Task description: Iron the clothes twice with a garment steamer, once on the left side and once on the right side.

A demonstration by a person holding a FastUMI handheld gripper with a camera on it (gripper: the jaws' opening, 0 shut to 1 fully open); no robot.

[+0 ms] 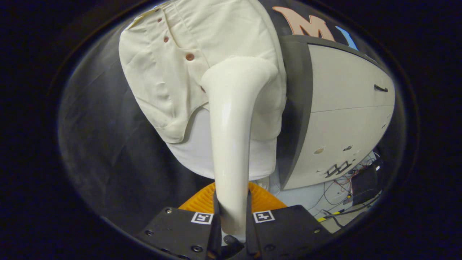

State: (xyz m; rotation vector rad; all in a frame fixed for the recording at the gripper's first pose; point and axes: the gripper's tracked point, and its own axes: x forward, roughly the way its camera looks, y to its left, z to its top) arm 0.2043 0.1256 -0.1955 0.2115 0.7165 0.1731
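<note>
Gripping the glossy curved steamer (232, 144), gripper (232, 216) faces creased buttoned shirt (169, 72)

1. Dark cloth wall (108, 137), left side.
2. Pale cabinet (346, 108), right, with dark side panel and small dark handle (380, 88).
3. Light floor (306, 202) strewn with cables (339, 191).

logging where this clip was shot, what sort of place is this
Probably a test booth or lab, not a home: a shirt hangs against black cloth, loose wires lie below a cabinet. The gripper fingers clamp a steamer.
</note>
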